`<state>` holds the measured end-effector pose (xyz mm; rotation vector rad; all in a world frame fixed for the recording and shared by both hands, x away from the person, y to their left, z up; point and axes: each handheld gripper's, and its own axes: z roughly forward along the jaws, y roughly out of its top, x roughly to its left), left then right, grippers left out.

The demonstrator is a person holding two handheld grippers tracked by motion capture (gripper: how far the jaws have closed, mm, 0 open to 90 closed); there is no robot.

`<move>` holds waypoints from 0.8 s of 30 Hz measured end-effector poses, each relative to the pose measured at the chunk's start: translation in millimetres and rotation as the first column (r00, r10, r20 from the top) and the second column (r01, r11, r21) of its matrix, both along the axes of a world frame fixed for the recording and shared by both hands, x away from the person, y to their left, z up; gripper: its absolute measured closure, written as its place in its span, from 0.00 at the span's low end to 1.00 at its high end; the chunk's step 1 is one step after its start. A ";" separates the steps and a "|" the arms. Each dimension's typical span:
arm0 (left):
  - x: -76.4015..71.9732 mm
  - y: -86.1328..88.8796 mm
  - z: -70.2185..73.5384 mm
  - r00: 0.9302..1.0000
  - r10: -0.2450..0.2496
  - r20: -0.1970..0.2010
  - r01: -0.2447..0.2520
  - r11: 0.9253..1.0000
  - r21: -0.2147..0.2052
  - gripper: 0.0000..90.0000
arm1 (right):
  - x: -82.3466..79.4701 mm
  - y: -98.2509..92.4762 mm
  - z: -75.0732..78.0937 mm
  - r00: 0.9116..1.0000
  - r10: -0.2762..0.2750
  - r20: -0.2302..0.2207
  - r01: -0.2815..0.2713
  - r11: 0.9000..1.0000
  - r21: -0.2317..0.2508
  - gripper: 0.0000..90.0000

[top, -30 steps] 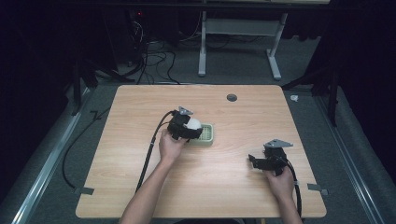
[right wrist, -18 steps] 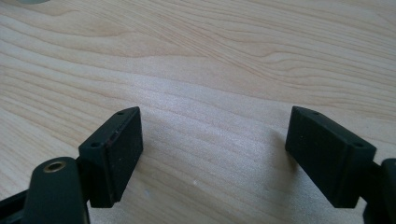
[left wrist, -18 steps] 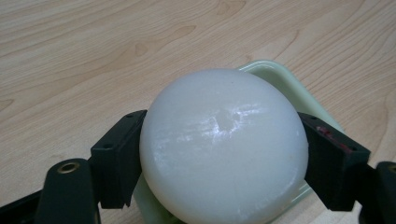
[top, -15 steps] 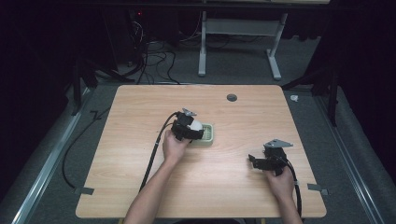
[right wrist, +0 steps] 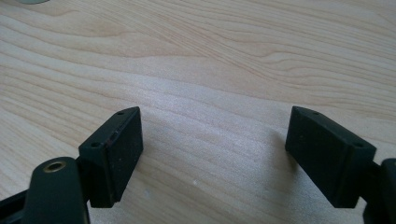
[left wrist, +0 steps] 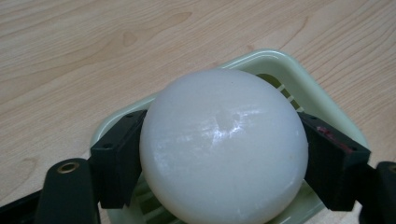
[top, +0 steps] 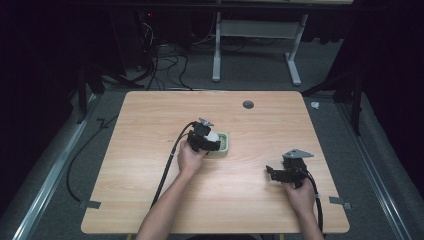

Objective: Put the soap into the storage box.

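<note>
While over tray (left wrist: pixel 299 79), ball (left wrist: pixel 224 149) between claw (left wrist: pixel 224 161) jaws.

White ball (top: pixel 213 135) over green tray (top: pixel 226 145)

My high view looks forward and down from above my side of the table (top: pixel 150 130), far enough back to take in the whole top and the floor around it. The left gripper view rides my left claw (left wrist: pixel 219 154), looking along its jaws from very close at the white ball (left wrist: pixel 224 149) between them and the green tray (left wrist: pixel 275 65) beneath. The right gripper view rides my right claw (right wrist: pixel 212 154), close over bare wood. All three share the tabletop; the high view also catches both claws.
</note>
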<state>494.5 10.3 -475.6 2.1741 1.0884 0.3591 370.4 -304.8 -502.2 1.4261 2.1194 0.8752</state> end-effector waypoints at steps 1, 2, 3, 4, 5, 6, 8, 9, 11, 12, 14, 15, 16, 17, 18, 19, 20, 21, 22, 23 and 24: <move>0.0 -0.2 -0.3 1.000 -0.003 -0.002 0.003 1.000 0.000 0.26 | 0.0 0.0 0.0 1.000 0.000 0.000 0.000 1.000 0.000 0.22; 0.0 -0.2 -0.3 1.000 -0.003 -0.002 0.003 1.000 0.000 0.26 | 0.0 0.0 0.0 1.000 0.000 0.000 0.000 1.000 0.000 0.22; -0.2 -0.5 -0.5 1.000 -0.003 0.000 0.003 1.000 0.002 0.26 | 0.0 0.0 0.0 1.000 0.000 0.000 0.000 1.000 0.000 0.22; -0.2 -0.7 -0.5 1.000 -0.002 0.001 0.002 1.000 0.002 0.26 | 0.0 0.0 0.0 1.000 0.000 0.000 0.000 1.000 0.000 0.22; -0.2 -0.7 -0.5 1.000 -0.002 0.001 0.002 1.000 0.002 0.26 | 0.0 0.0 0.0 1.000 0.000 0.000 0.000 1.000 0.000 0.22; -0.2 -0.8 -0.6 1.000 -0.001 0.000 0.001 1.000 0.001 0.26 | 0.0 0.0 0.0 1.000 0.000 0.000 0.000 1.000 0.000 0.22; -0.3 -0.9 -1.0 1.000 -0.002 -0.003 0.002 1.000 -0.002 0.26 | 0.0 -0.2 0.1 1.000 0.002 -0.001 -0.002 1.000 0.001 0.22; -0.4 -0.8 -0.8 1.000 -0.003 -0.005 0.003 1.000 0.000 0.26 | 0.1 -0.3 0.1 1.000 0.002 0.000 -0.002 1.000 0.001 0.22; -1.0 -0.9 -0.8 1.000 -0.002 -0.002 0.002 1.000 0.005 0.26 | 0.0 -0.2 0.1 1.000 0.001 -0.001 -0.001 1.000 0.002 0.22; -1.5 -1.3 -0.5 1.000 -0.002 0.000 0.002 1.000 0.009 0.26 | 0.0 -0.2 0.0 1.000 0.000 0.000 0.000 1.000 0.002 0.22; -2.6 -2.1 0.1 1.000 -0.001 0.007 0.001 1.000 0.021 0.25 | 0.0 -0.2 0.1 1.000 0.002 0.000 -0.002 1.000 0.000 0.22; -2.6 -2.1 0.1 1.000 -0.001 0.005 0.001 1.000 0.020 0.25 | 0.0 -0.2 0.1 1.000 0.001 -0.001 -0.001 1.000 0.001 0.22; -2.5 -1.9 0.4 1.000 -0.002 0.000 0.002 1.000 0.018 0.25 | 0.1 -0.3 -0.1 1.000 0.001 0.001 -0.001 1.000 0.001 0.22; -2.7 -1.9 0.6 1.000 0.000 0.004 0.000 1.000 0.018 0.24 | 0.0 -0.3 -0.1 1.000 0.001 0.001 -0.001 1.000 0.002 0.22; -2.7 -1.9 0.6 1.000 0.000 0.004 0.000 1.000 0.018 0.24 | 0.0 -0.3 -0.1 1.000 0.001 0.001 -0.001 1.000 0.002 0.22; -3.0 -1.5 1.6 1.000 -0.002 0.006 0.002 1.000 0.023 0.24 | 0.0 -0.4 -0.1 1.000 0.001 0.001 -0.001 1.000 0.002 0.22; -3.4 -1.4 2.2 1.000 -0.001 0.015 0.000 1.000 0.026 0.23 | 0.0 -0.4 -0.1 1.000 0.001 0.002 -0.001 1.000 0.002 0.22; -3.7 -1.0 3.2 1.000 -0.002 0.016 0.001 1.000 0.023 0.23 | 0.0 -0.4 0.0 1.000 -0.001 0.000 0.001 1.000 0.003 0.22; -3.9 0.1 5.0 1.000 0.002 0.024 -0.002 1.000 0.017 0.22 | -0.1 -0.4 0.0 1.000 -0.001 0.000 0.001 1.000 0.003 0.22; -3.9 0.1 5.0 1.000 0.002 0.024 -0.002 1.000 0.017 0.22 | -0.1 -0.4 0.0 1.000 -0.001 0.000 0.001 1.000 0.003 0.22; -4.0 1.9 7.0 1.000 0.000 0.021 0.000 1.000 0.013 0.21 | -0.1 -0.3 0.0 1.000 0.000 0.000 0.000 1.000 0.003 0.22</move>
